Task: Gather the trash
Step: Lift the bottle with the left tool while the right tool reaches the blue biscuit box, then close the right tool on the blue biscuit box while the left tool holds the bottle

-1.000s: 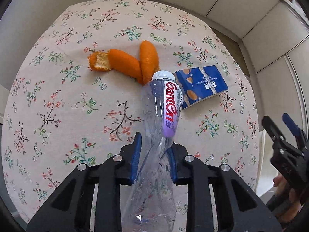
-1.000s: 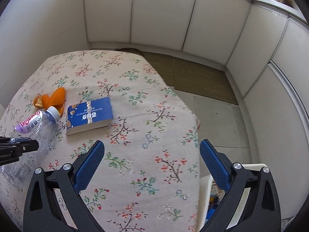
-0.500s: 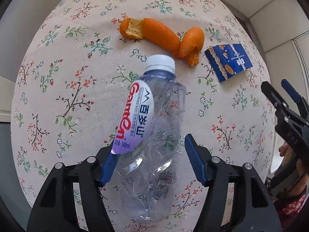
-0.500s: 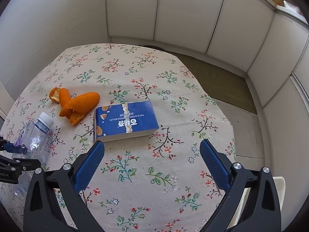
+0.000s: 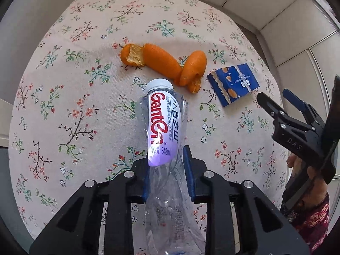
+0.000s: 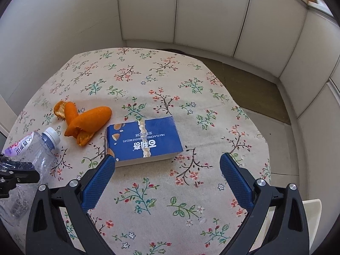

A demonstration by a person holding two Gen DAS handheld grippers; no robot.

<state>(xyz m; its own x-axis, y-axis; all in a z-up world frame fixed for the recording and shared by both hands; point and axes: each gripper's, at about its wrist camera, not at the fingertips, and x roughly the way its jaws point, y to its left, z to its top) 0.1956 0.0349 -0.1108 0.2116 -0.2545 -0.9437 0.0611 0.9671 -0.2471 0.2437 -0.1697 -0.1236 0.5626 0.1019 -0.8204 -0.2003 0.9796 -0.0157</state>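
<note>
My left gripper (image 5: 166, 163) is shut on a clear crushed plastic bottle (image 5: 163, 127) with a white cap and a Ganten label, squeezing its body. The bottle also shows in the right wrist view (image 6: 27, 161). Orange peel (image 5: 161, 65) lies on the flowered tablecloth beyond the cap; it also shows in the right wrist view (image 6: 85, 123). A blue biscuit box (image 6: 144, 141) lies flat just beyond my right gripper (image 6: 167, 174), which is open and empty above the cloth. The box (image 5: 233, 85) and the right gripper (image 5: 276, 104) also show in the left wrist view.
The round table (image 6: 191, 212) has a flowered cloth. White cabinet doors (image 6: 208, 14) curve behind it. A dark mat (image 6: 250, 82) lies on the floor beyond the table. A white bin's edge (image 6: 312, 212) shows at the lower right.
My left gripper opened around the bottle half a second ago and has shut on it again, crushing it. My right gripper has moved closer to the blue box and stayed open.
</note>
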